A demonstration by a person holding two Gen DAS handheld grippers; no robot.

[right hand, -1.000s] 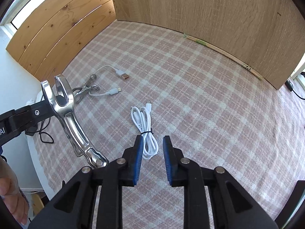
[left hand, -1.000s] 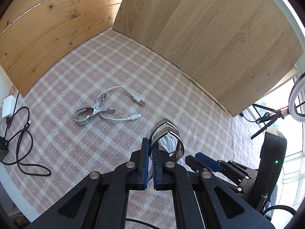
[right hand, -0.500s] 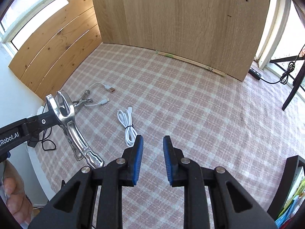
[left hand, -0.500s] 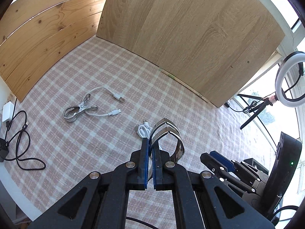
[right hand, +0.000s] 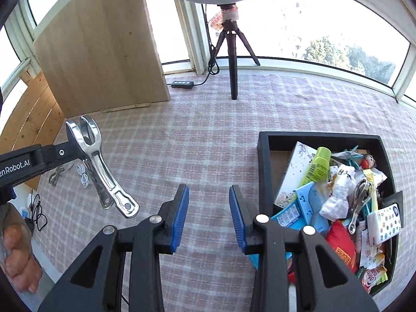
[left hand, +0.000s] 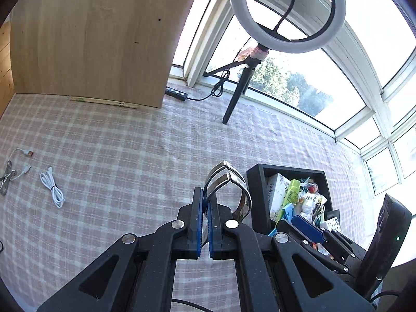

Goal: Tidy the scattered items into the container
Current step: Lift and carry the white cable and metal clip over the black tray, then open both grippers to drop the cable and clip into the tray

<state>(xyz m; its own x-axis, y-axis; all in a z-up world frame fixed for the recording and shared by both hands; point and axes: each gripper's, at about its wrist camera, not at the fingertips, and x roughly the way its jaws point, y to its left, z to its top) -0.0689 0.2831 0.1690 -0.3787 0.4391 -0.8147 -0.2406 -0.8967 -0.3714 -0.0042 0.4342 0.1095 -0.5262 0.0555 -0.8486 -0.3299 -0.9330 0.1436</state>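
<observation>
My left gripper (left hand: 206, 195) is shut on a shiny metal clamp (left hand: 228, 179), held above the checked tablecloth just left of the black box (left hand: 254, 182). In the right wrist view the same clamp (right hand: 98, 161) hangs at the left. My right gripper (right hand: 209, 192) has its jaws opening with nothing between them, beside the left wall of the black box (right hand: 264, 161), which is heaped with several packets and small items. Far left on the cloth lie a coiled white cable (left hand: 52, 187), a second metal clamp (left hand: 6, 178) and a white USB cable (left hand: 24, 156).
A ring light on a tripod (right hand: 232, 59) stands at the back by the window. A wooden board (left hand: 91, 39) leans at the back left, with a black power strip (left hand: 176, 94) beside it. A person's hand (right hand: 18, 260) and a black cord (right hand: 39, 215) are at the table's left edge.
Both grippers swung right, away from the cables; the black box, tripod and window came into view. The right jaws spread wider. The left gripper kept its clamp.
</observation>
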